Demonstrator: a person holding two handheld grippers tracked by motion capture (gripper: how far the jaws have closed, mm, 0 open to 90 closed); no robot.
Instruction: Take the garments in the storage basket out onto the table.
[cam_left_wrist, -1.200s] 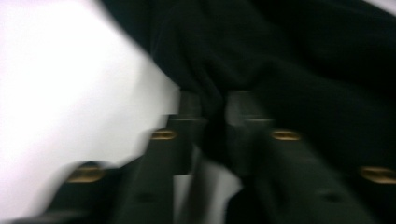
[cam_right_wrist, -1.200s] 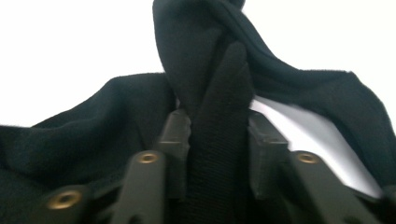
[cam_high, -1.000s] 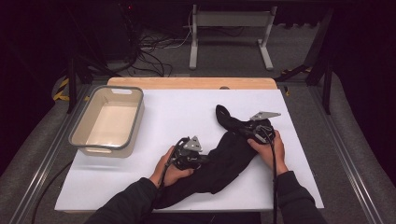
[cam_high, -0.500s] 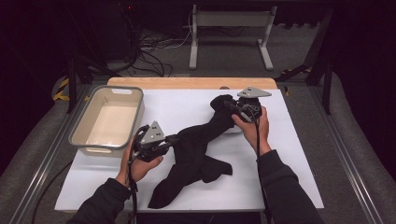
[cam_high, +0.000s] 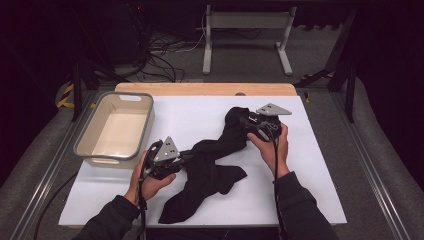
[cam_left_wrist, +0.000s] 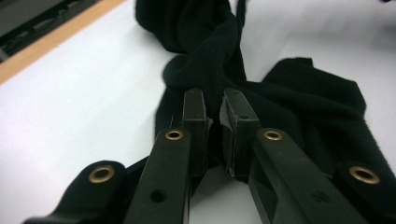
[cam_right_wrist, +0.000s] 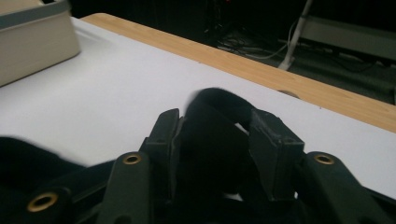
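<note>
Beige tub (cam_high: 116, 129) holds nothing; black garment (cam_high: 212, 167) lies outside.

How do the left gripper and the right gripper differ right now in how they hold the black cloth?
The left gripper has its jaws nearly together, pinching a thin fold of the black cloth; the right gripper has just been opening, its jaws stand wider, with a thick bunch of cloth between them. The left sits nearer the bin, the right nearer the table's far edge. Both meet the same cloth.

So the hands pull apart and the black garment (cam_high: 215, 165) gets stretched out between them, left gripper (cam_high: 182, 159) now near the bin (cam_high: 114, 129), while the right gripper (cam_high: 248, 123) jaws have just been opening, cloth between them.
</note>
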